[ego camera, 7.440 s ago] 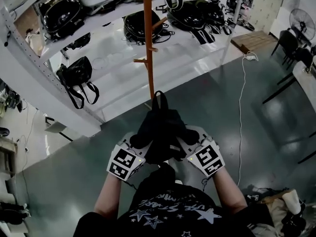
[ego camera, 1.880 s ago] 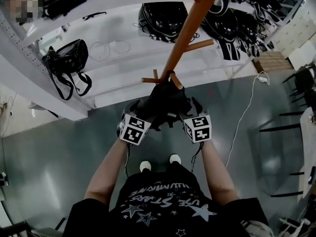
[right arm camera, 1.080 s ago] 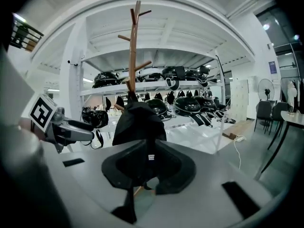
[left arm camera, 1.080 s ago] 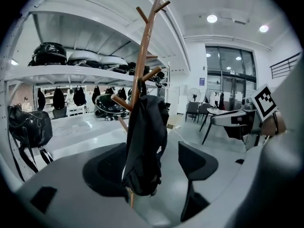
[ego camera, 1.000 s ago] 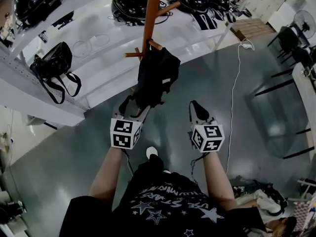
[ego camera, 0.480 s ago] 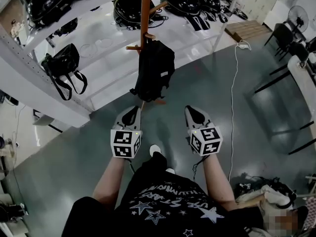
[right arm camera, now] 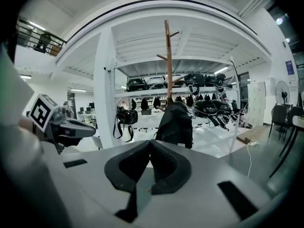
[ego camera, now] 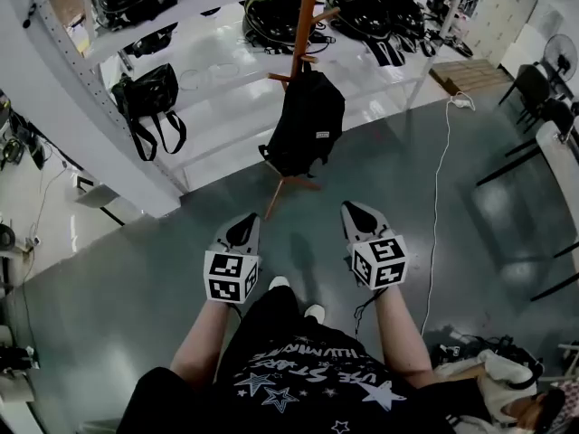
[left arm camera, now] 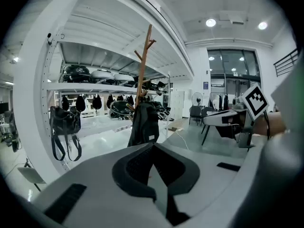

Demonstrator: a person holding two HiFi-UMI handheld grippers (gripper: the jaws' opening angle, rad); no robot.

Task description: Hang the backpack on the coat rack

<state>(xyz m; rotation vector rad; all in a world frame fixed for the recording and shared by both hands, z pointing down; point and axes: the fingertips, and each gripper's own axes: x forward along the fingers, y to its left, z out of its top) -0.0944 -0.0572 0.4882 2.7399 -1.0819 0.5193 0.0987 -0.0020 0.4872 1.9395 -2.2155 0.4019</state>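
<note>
Backpack (ego camera: 308, 125) hangs from a peg on the rack (ego camera: 306, 12), clear of the floor (ego camera: 136, 269). The rack stands just in front of the white shelf (ego camera: 226, 93). Left gripper (ego camera: 244, 224) and right gripper (ego camera: 355, 212) are side by side over the floor, well apart from the backpack, pointing toward the rack. Fingers of both are clenched together with nothing between them. Black bags (ego camera: 149, 93) hang and lie along the shelf.

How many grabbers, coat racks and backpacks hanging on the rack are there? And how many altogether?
Grippers: 2, the left gripper and the right gripper
Coat rack: 1
Backpack hanging on it: 1
Total: 4
</note>
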